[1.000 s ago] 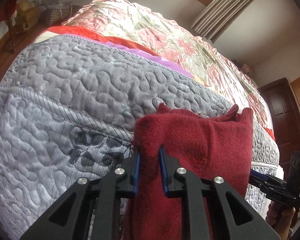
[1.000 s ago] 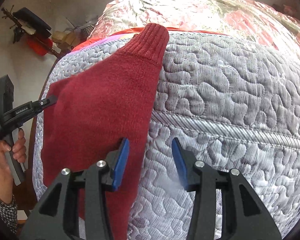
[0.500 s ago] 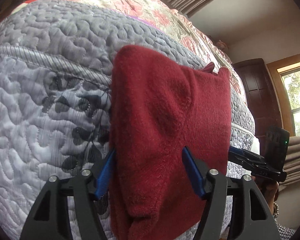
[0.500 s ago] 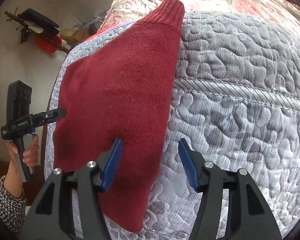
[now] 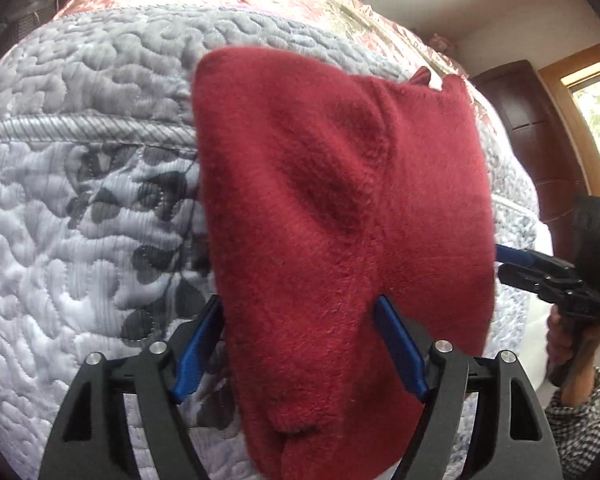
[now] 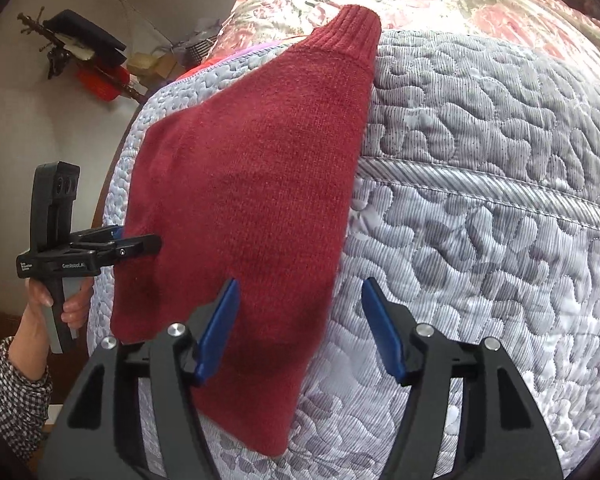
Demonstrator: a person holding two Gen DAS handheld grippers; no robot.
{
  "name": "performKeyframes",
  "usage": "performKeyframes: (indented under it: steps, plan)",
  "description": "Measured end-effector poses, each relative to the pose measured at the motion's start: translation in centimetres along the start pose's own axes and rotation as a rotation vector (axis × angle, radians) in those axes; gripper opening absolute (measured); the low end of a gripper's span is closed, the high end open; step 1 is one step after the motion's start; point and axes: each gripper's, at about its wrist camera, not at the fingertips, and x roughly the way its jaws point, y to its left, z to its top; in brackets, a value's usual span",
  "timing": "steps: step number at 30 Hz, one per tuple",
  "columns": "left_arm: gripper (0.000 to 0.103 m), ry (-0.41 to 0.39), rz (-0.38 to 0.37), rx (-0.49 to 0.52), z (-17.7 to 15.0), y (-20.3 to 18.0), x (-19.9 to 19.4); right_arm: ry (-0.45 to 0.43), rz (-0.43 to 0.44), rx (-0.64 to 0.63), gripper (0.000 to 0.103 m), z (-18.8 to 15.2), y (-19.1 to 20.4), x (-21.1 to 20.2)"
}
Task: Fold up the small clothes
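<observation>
My left gripper [image 5: 300, 344] and right gripper [image 6: 298, 326] both have fingers spread wide, holding nothing. The folded red garment [image 6: 252, 196] lies on the grey quilt [image 6: 480, 200] near the bed's front edge. I judge its overhanging end could slide off, or a careless pinch could catch only 1 layer and undo the fold.

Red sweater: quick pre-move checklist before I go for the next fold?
1. Left gripper open, released: ok.
2. Right gripper open, holding nothing: ok.
3. Red sweater lying on the grey quilt, not hanging from a gripper: ok.
4. Ribbed cuff in view for grasping: ok.
5. Fold edges aligned underneath: cannot tell, hidden layers.
6. Near hem fully on the bed: cannot tell.
</observation>
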Motion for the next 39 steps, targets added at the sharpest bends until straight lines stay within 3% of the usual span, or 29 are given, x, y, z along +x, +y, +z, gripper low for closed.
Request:
performKeyframes:
  steps: [4,9,11,13,14,15,18,21,30,39]
  plan:
    - [0.079,0.004,-0.152,-0.111,0.1,0.3,1.9,0.011,0.048,0.041,0.065,0.1,-0.7,1.1]
    - [0.080,0.035,-0.277,-0.109,0.6,-0.2,4.5,0.044,0.153,0.103,0.069,0.5,-2.0,2.8]
    - [0.080,0.042,-0.280,-0.109,0.8,-0.3,5.2,0.061,0.167,0.116,0.071,0.7,-2.1,3.7]
    - [0.067,0.045,-0.263,-0.105,0.9,-0.8,5.2,0.069,0.176,0.124,0.069,0.8,-2.2,4.3]
    - [0.053,0.040,-0.261,-0.102,1.0,-1.1,5.0,0.072,0.193,0.127,0.059,0.7,-2.2,4.4]
    - [0.048,0.033,-0.264,-0.102,1.1,-1.5,4.8,0.063,0.186,0.121,0.054,0.6,-2.0,4.2]
    - [0.042,0.004,-0.211,-0.061,0.9,-2.8,3.8,0.029,0.198,0.092,0.042,-0.1,-1.6,3.0]
    - [0.040,-0.033,-0.203,-0.061,0.7,-4.5,3.0,-0.001,0.268,0.132,0.038,-0.9,-2.8,1.1]
    - [0.039,-0.077,-0.195,0.019,-0.5,-13.5,1.9,-0.070,0.216,0.089,0.037,-5.3,-5.4,-6.7]
    - [0.039,-0.117,-0.235,0.111,-2.8,-26.9,3.1,-0.141,0.155,0.115,0.038,-13.9,-11.5,-16.5]
